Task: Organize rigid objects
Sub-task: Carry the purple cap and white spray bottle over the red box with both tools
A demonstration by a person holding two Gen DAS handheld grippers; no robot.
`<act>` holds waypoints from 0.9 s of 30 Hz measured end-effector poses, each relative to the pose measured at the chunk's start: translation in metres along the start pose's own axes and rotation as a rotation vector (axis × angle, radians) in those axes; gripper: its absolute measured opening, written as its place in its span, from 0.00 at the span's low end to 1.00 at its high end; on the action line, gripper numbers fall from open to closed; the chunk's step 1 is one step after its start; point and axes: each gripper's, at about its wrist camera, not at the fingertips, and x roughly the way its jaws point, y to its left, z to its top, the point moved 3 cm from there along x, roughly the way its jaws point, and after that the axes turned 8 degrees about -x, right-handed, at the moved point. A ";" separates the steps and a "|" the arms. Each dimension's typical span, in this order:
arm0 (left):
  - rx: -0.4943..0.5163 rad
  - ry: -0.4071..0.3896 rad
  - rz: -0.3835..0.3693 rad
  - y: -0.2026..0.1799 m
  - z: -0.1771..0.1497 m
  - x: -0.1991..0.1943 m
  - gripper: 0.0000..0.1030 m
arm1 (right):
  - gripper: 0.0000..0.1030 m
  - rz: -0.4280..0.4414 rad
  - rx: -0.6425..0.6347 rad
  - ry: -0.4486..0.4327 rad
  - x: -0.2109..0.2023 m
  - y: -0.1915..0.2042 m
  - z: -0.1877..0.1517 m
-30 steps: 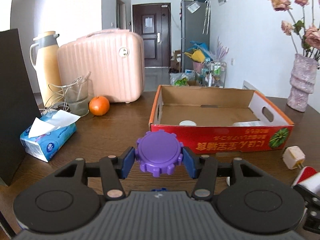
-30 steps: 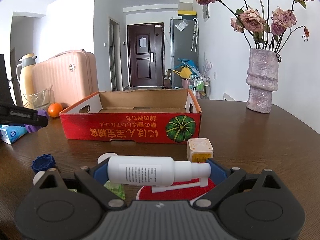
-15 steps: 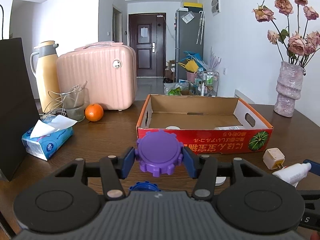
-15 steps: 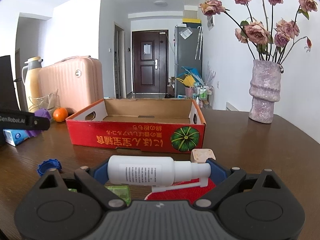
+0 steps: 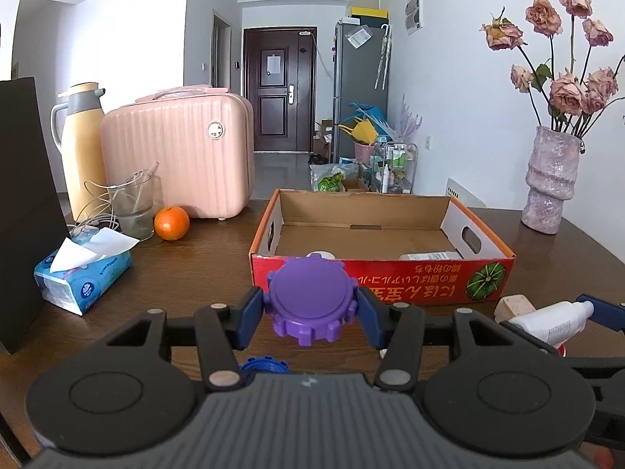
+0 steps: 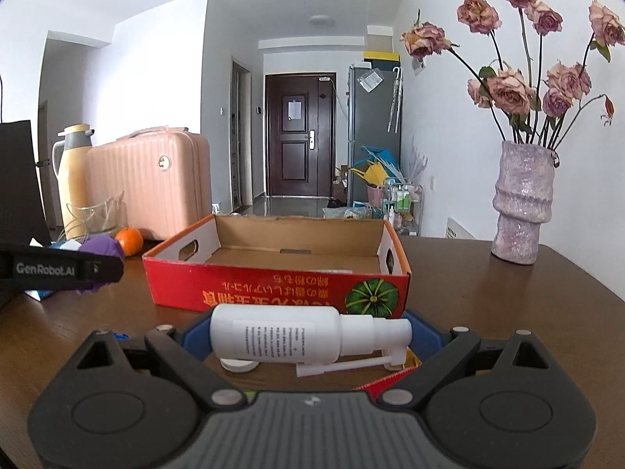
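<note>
While both grippers hang above the dark wooden table (image 5: 203, 262), each carries one item short of the box.

Item, left gripper (image 5: 311, 310): blue pads pressed on opposite sides of a purple gear-edged cap (image 5: 311, 300), flat face toward the camera, held clear of the tabletop and just in front of the box's near wall. From the right wrist view, the same cap shows as a purple lump (image 6: 102, 249) behind the left gripper's black finger.

Item, right gripper (image 6: 308, 334): pinching a white spray bottle (image 6: 281, 337) end to end, bottle lying crosswise, nozzle to the right, thin white tube below it.

Item, red cardboard box (image 5: 390, 279): open top, brown inside, hand-holes in the side walls, pumpkin print and upside-down lettering on the near wall. Inside, near the front wall, a round white object (image 5: 319, 255) and a white flat-lying container (image 5: 429, 256), both only partly seen.

Loose on the table: blue gear-edged cap (image 5: 263, 363) under the left gripper; beige cube-shaped block (image 5: 513, 305) right of the box; round white lid (image 6: 238, 365) and a red piece (image 6: 384, 381) beneath the right gripper.

Surroundings, left: tissue pack (image 5: 84, 275), orange (image 5: 171, 222), glass with cables (image 5: 133, 205), yellow thermos jug (image 5: 80, 148), pink hard-shell case (image 5: 179, 156). Right: pinkish textured vase (image 5: 550, 183) of dried roses (image 5: 566, 90).
</note>
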 end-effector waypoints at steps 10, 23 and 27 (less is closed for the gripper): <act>0.001 -0.015 -0.017 -0.008 0.019 0.008 0.52 | 0.94 -0.008 -0.020 -0.034 0.008 0.005 0.022; -0.028 -0.032 -0.014 -0.016 0.045 0.042 0.52 | 0.94 -0.008 -0.031 -0.066 0.051 0.010 0.053; -0.037 -0.024 0.006 -0.013 0.052 0.060 0.52 | 0.94 -0.003 -0.023 -0.055 0.071 0.009 0.057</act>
